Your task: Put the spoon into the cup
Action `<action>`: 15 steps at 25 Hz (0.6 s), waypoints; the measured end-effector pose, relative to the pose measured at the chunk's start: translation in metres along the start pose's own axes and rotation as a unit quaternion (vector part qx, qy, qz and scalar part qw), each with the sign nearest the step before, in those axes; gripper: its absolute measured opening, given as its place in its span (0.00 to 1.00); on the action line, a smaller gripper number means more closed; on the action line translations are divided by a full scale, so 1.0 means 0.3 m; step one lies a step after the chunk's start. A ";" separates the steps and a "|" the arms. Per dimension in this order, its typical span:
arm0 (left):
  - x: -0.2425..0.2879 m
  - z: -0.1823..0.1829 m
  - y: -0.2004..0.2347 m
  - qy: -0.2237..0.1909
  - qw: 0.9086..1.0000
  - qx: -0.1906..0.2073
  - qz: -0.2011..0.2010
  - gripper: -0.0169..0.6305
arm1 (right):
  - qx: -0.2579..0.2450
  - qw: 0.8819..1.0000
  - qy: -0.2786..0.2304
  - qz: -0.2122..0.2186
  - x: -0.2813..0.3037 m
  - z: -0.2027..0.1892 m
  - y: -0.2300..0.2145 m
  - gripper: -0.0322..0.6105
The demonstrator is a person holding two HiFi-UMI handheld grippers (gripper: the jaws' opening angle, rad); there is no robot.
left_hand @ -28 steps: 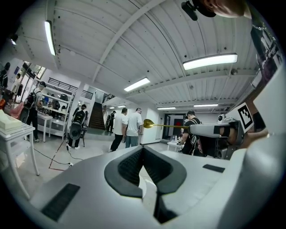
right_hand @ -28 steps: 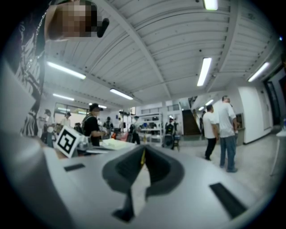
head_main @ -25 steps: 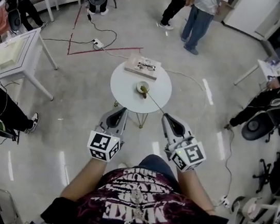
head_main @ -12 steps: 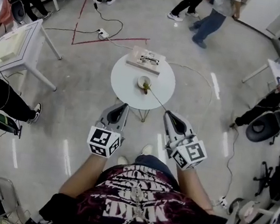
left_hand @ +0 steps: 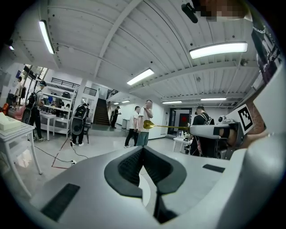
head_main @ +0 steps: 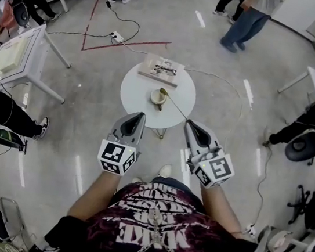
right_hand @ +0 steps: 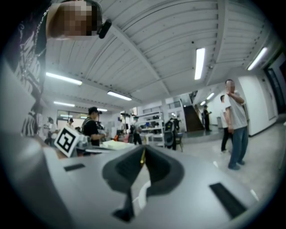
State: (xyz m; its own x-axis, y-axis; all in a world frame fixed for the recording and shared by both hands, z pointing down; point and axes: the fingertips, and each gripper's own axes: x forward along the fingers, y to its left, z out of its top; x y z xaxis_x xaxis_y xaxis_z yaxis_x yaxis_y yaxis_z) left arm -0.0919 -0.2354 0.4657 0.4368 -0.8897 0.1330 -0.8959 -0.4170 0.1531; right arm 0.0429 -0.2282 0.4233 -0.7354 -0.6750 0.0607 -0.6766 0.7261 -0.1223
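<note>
The person has stepped closer to the round counter [head_main: 139,90], and both grippers have come forward with them. In the head view the bowl of the spoon [head_main: 175,106], which lay on the near side of the cup [head_main: 158,97] a second ago, now shows just past the cup's far rim. The approach looks nearly done. The bowl still has to be lowered into the cup.

The right gripper [head_main: 188,123] is closed tight on the very end of the thin gold handle [right_hand: 142,155]. The spoon's long axis runs from those jaws away from the person and slantwise left toward the cup, bowl end leading. The left gripper view shows it about level in the air [left_hand: 165,126], so it probably rides well above the cup. The left gripper [head_main: 141,116], on the near left of the cup, has its jaws together on nothing.
</note>
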 end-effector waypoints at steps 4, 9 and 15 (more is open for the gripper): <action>0.038 0.001 0.018 0.002 1.000 -0.002 0.013 0.07 | 0.000 1.000 0.003 0.011 0.023 0.002 -0.040 0.11; 0.079 0.005 0.027 0.005 1.000 -0.001 0.023 0.07 | 0.002 1.000 0.003 0.023 0.050 0.006 -0.077 0.11; 0.130 -0.002 -0.010 0.007 1.000 0.002 0.026 0.07 | 0.004 0.999 0.000 0.032 0.046 0.008 -0.134 0.11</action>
State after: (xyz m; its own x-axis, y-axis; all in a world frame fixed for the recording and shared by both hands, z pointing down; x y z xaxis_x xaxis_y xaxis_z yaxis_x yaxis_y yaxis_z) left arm -0.0722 -0.2689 0.4710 0.3905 -0.9074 0.1553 -0.9179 -0.3706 0.1421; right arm 0.0601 -0.2670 0.4266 -0.7768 -0.6276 0.0516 -0.6282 0.7665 -0.1338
